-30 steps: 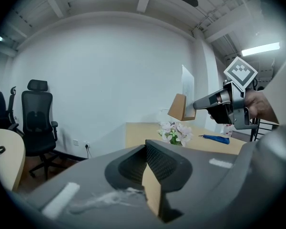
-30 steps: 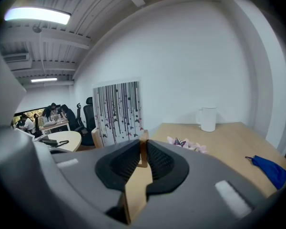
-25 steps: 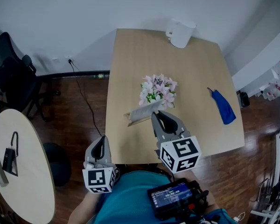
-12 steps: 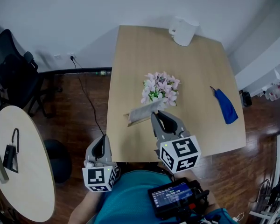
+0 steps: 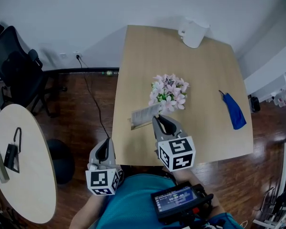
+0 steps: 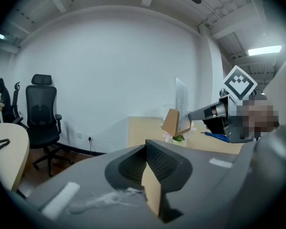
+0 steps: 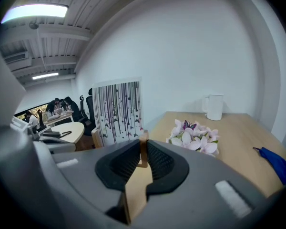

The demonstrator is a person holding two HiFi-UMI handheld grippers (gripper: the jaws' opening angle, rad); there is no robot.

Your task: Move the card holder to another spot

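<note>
The card holder (image 5: 145,115) is a small wooden block with a striped card standing in it. It is tilted over the near left part of the wooden table (image 5: 205,75), just in front of the flowers. My right gripper (image 5: 158,120) is shut on its wooden base (image 7: 143,147), and the striped card (image 7: 117,111) rises just past the jaws. From the left gripper view the holder (image 6: 177,121) hangs at the tip of the right gripper (image 6: 207,112). My left gripper (image 5: 104,149) is shut on nothing, off the table's near left corner, over the floor.
A bunch of pink flowers (image 5: 169,90) lies mid-table right behind the holder. A white jug (image 5: 194,32) stands at the far edge, and a blue cloth (image 5: 233,111) lies at the right. A round table (image 5: 24,185) and a black chair (image 5: 14,61) stand to the left.
My right gripper has sunk a little toward the table with the card holder still in its jaws. The left gripper has stayed where it was.
</note>
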